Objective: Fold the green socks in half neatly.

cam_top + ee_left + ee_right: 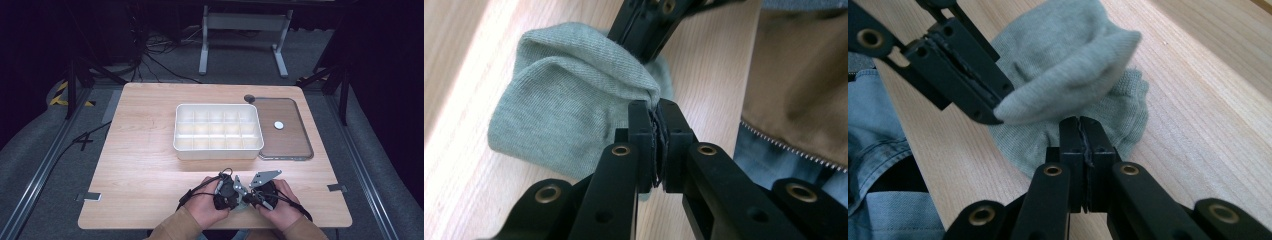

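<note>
Grey-green sock (pixel 569 105) lower centre of table | left gripper (pixel 654 107) and right gripper (pixel 1080 125) both pinched shut on it | keep tension even while folding.

A compartment tray (pixel 218 148) is set at the middle of the table (pixel 140 150), a lid (pixel 290 145) just right of it, and a sock (pixel 569 115) at the near edge.
</note>
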Available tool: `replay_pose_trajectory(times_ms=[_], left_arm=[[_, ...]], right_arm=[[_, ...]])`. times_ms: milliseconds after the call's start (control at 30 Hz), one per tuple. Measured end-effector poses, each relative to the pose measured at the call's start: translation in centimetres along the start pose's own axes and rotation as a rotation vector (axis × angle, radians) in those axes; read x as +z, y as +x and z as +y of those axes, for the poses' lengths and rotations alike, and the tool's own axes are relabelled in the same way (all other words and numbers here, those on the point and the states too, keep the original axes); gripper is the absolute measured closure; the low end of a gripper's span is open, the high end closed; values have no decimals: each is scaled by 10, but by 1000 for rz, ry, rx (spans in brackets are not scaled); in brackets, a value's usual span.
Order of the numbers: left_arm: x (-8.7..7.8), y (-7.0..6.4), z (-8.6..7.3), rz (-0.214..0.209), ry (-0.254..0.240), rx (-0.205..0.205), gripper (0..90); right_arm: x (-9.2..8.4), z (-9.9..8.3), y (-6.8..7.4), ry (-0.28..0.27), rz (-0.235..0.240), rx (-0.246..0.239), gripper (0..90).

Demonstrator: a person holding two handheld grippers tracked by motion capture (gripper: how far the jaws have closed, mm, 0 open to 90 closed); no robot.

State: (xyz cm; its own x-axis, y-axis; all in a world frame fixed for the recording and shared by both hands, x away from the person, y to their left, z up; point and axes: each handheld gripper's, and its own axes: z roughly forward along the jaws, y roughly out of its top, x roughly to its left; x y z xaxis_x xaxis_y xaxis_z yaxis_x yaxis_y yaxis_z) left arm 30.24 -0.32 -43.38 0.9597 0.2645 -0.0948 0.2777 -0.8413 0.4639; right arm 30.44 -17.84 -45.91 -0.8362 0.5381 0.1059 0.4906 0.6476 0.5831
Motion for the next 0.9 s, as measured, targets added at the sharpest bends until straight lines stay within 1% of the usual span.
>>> replay_pose_trajectory(times_ms=[33, 67, 100, 167, 200, 233, 300, 333, 367, 400, 433, 467, 533, 600, 700, 733, 767, 833, 867, 900], left_arm=[[3, 0, -1, -1, -7, -7, 862], [7, 2, -2, -5, -4, -6, 850], [11, 3, -3, -22, 1, -21, 821], [10, 4, -4, -41, -15, -38, 750], [8, 3, -4, -37, -15, -33, 696], [5, 2, -4, -40, -25, -38, 662], [-2, 2, -5, -37, -44, -41, 613], [-6, 3, -6, -42, -46, -50, 582], [-10, 4, -7, -41, -51, -44, 551], [-14, 5, -8, -32, -64, -54, 533], [-20, 6, -9, -35, -57, -57, 512], [-24, 6, -10, -45, -72, -66, 498], [-29, 6, -12, -50, -84, -69, 496], [-33, 8, -15, -40, -81, -68, 496], [-40, 13, -22, -15, -89, -92, 545], [-42, 14, -25, -8, -90, -103, 564], [-44, 15, -27, 0, -87, -116, 599], [-46, 17, -30, 5, -93, -128, 655], [-48, 18, -32, 9, -87, -131, 675], [-49, 18, -33, 15, -92, -139, 688]], right_arm=[[0, 0, 0, 0, 0, 1, 899], [0, 0, 0, 0, 0, 3, 899], [0, 0, 0, -1, 0, 5, 898], [-1, -1, -1, 3, 5, -1, 882], [-3, 0, -2, 11, 13, 4, 862], [-6, 0, -3, 16, 16, -1, 856], [-16, 2, -4, 3, 8, 5, 851], [-20, 3, -5, -1, 2, 7, 848], [-25, 4, -5, -7, 0, 7, 844], [-28, 5, -5, -11, -1, 11, 842], [-31, 6, -6, -18, -2, 15, 837], [-34, 7, -6, -24, -9, 11, 830], [-37, 11, -5, -52, -19, 2, 817], [-39, 16, -2, -83, -19, -7, 813], [-37, 27, 2, -141, -10, -32, 818], [-34, 30, 4, -148, -3, -35, 819], [-30, 35, 6, -153, -2, -50, 822], [-22, 40, 9, -149, 5, -66, 824], [-18, 42, 10, -145, 8, -72, 823], [-14, 44, 10, -140, 13, -75, 823]])
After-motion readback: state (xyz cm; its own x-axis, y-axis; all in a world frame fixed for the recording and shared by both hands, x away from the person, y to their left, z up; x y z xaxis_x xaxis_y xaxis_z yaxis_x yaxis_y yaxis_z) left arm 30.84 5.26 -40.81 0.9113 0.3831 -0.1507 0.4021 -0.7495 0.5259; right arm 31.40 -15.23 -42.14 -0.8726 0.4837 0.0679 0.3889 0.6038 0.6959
